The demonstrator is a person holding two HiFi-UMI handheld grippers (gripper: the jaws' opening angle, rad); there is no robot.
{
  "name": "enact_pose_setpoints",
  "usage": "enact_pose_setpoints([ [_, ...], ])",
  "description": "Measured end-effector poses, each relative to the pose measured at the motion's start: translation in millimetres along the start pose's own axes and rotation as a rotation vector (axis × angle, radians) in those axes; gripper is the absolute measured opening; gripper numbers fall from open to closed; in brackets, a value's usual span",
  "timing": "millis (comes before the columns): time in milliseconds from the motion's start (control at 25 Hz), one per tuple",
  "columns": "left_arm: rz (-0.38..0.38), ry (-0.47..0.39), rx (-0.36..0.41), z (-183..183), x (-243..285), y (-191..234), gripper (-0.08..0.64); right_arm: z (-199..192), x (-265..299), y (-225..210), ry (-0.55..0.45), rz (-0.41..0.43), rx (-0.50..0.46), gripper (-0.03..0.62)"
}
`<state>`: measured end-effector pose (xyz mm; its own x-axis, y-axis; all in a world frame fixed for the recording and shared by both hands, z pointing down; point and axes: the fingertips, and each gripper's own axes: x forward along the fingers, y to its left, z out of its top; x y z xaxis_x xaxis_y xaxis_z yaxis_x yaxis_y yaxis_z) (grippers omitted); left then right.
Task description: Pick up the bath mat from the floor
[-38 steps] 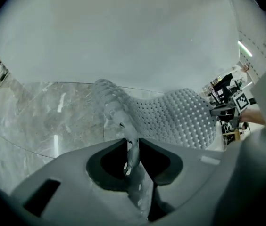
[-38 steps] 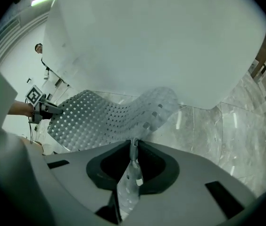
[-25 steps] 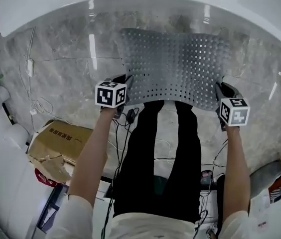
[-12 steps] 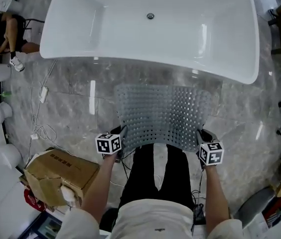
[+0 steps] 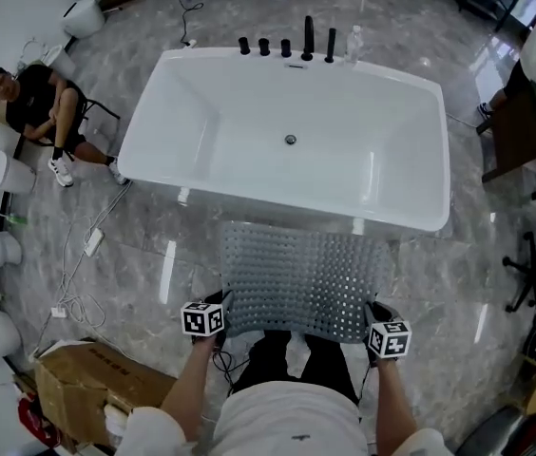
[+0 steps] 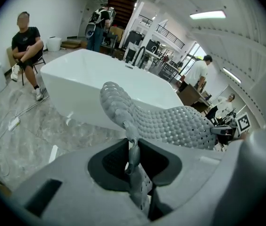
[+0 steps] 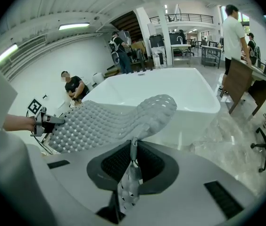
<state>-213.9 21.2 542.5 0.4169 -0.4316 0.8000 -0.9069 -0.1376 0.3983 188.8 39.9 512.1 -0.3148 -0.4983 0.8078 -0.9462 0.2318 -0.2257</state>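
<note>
We record one bath mat [image 5: 301, 278]: a grey, rectangular, flexible sheet pierced throughout with regular rows of small holes. In the gripper views the face of the bath mat [image 6: 175, 124] turned towards the cameras is covered in rounded studs. In the head view it sits at 6 o'clock of centre, spread open, long edges running 9 to 3 o'clock. It hangs clear of the floor [image 5: 154, 245]. Its 7 o'clock corner is pinched between the jaws of the left gripper [image 5: 223, 304], its 5 o'clock corner between those of the right gripper [image 5: 371, 310]. The 12 o'clock edge is free. Each side edge arches upward from its grip.
</note>
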Motion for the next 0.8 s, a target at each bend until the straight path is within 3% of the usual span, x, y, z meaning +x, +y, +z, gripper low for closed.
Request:
enact_pose_setpoints([
  [440,-0.037,-0.23,0.119,106.9,-55.7,6.9,0.064,99.3,-49.8,25.3,-0.222,-0.08,-0.044,0.041],
  [800,-0.066,-0.46,0.221,219.8,-114.1,-0.7,0.064,213.4,-108.4,39.4,-0.466,-0.131,-0.124,0.041],
])
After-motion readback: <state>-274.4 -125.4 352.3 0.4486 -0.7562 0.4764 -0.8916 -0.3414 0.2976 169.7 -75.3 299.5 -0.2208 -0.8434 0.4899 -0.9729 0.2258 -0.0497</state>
